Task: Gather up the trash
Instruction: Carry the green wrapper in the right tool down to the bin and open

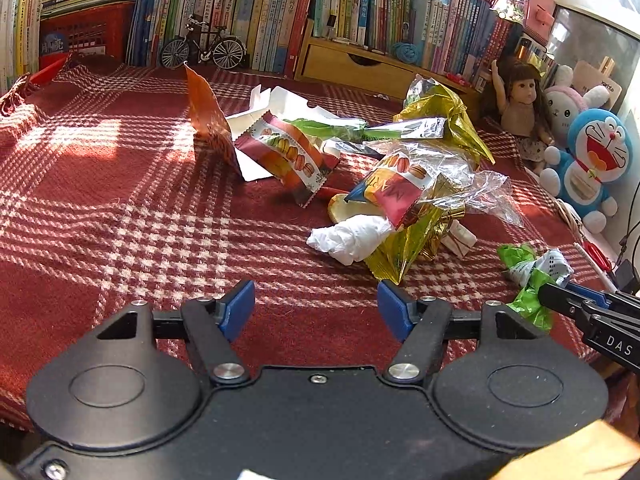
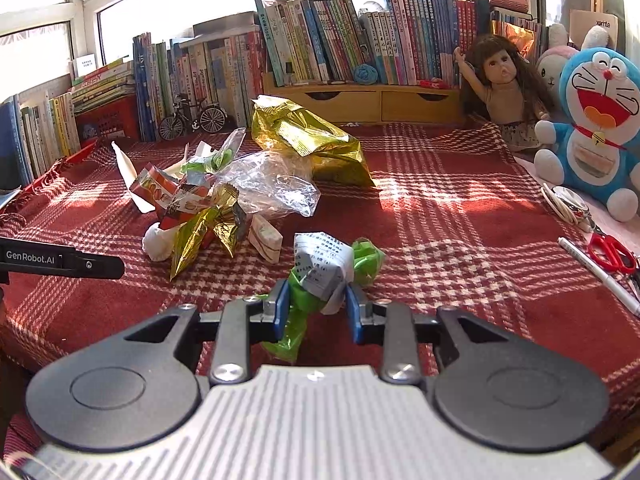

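A: How do the tongs sit right now?

B: Both tilt downward over the table, which wears a red and white checked woven cloth. The left tongs are released, blue pads spread wide with only cloth between them. The right tongs are clenched on a crumpled wrapper, green film bunched with printed white paper.

A: Which way does that wrapper run?

B: Its long axis runs roughly along the fingers: the green tail hangs back under the pads, the white crumpled end sticks out ahead and slightly up.

A: And the rest of the trash?

B: Heaped just ahead of the left tongs: a wadded white tissue, a creased gold foil bag pointing its corner toward the tongs, crinkly clear plastic, and a glossy macaron wrapper propped at a slant. A bigger gold foil bag lies farther back.
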Action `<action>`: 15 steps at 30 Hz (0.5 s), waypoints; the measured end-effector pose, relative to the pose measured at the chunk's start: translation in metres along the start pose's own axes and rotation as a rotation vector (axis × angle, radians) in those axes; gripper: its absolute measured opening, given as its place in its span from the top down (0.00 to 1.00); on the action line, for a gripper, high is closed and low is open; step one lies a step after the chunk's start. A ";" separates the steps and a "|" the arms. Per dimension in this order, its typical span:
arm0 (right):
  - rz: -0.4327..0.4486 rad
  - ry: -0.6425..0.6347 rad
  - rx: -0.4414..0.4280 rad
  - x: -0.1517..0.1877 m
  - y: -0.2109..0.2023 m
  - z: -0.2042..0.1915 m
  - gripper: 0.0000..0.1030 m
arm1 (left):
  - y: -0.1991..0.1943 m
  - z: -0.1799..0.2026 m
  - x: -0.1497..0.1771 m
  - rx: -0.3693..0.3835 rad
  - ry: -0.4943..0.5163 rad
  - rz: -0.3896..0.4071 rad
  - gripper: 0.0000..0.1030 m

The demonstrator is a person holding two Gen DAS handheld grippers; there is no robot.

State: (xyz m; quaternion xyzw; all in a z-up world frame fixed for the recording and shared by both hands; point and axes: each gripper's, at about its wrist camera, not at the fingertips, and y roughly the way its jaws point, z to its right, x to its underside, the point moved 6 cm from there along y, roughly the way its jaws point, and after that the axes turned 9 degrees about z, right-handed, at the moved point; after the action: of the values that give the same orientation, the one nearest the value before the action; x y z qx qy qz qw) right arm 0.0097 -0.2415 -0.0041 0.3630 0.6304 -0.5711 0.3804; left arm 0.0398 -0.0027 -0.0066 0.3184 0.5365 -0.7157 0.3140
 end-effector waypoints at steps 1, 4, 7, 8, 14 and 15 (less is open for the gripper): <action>-0.006 0.000 0.003 0.000 0.004 0.002 0.57 | -0.001 0.000 -0.001 -0.003 0.004 0.002 0.35; -0.020 0.039 -0.003 0.002 0.006 0.005 0.66 | -0.005 0.001 -0.001 0.000 0.018 0.008 0.34; 0.000 0.004 -0.032 -0.001 -0.005 -0.001 0.67 | -0.014 0.003 -0.002 0.001 0.044 0.024 0.34; 0.005 -0.012 -0.043 -0.001 -0.009 -0.004 0.68 | -0.017 0.003 -0.002 0.002 0.051 0.030 0.33; -0.042 -0.050 -0.165 0.008 -0.043 -0.025 0.67 | -0.046 0.003 0.004 0.025 0.065 0.045 0.31; -0.061 -0.058 -0.186 0.013 -0.047 -0.029 0.67 | -0.051 0.003 0.007 0.026 0.068 0.045 0.31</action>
State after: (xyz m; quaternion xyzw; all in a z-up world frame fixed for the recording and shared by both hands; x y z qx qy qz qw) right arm -0.0401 -0.2166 0.0075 0.2900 0.6801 -0.5315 0.4133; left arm -0.0051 0.0055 0.0179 0.3587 0.5303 -0.7040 0.3074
